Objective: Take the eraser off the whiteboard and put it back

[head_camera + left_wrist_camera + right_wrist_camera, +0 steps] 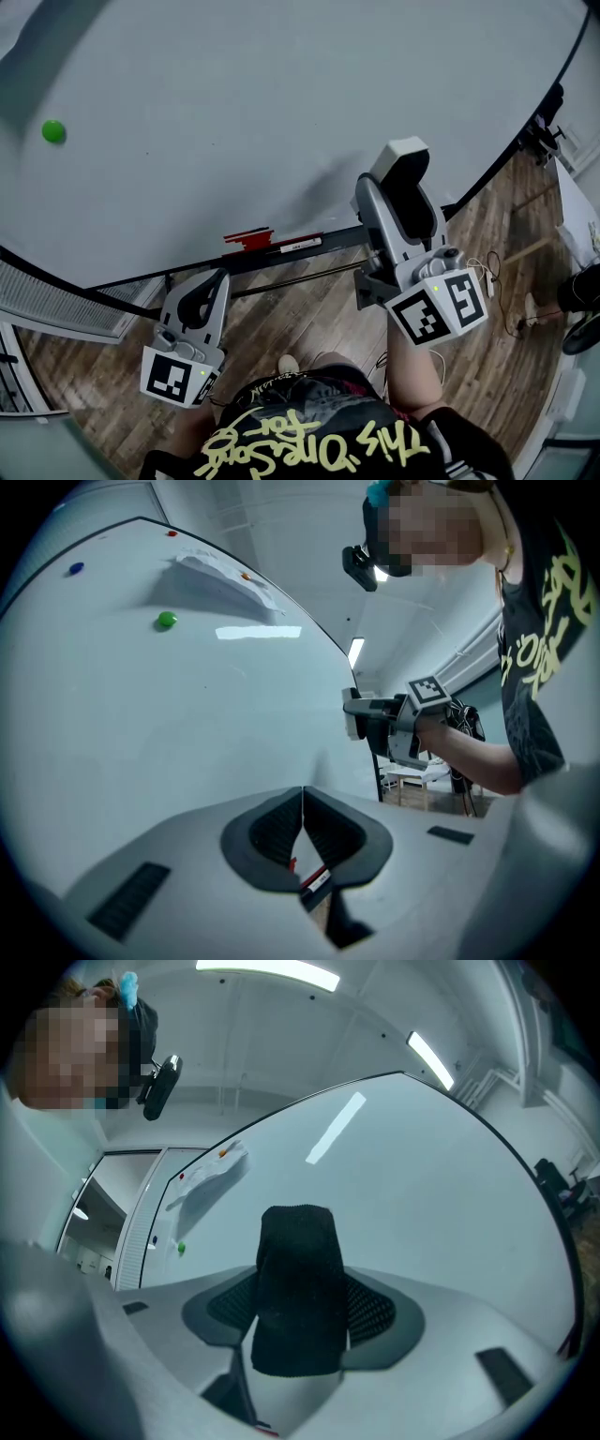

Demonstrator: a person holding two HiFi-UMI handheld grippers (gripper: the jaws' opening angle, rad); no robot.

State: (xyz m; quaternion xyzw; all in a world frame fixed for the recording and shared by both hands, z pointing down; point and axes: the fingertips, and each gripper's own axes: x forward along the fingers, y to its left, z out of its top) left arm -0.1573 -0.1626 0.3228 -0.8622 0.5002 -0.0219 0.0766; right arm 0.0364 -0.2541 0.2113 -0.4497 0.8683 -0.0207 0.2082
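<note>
The eraser (401,155), white-backed with black felt (298,1279), is clamped upright between the jaws of my right gripper (405,220), which is shut on it. It is held just off the lower right part of the whiteboard (281,94), above the ledge tray (323,244). The left gripper view also catches the right gripper (361,714) with the eraser at its tip by the board. My left gripper (214,284) hangs lower left, below the tray. It is shut (302,808), with nothing between its pads.
A green magnet (53,131) sticks to the board at upper left. A red marker (248,238) and a white one lie on the tray. A sheet of paper (220,574) is pinned high on the board. Wood floor, cables and furniture (572,309) lie to the right.
</note>
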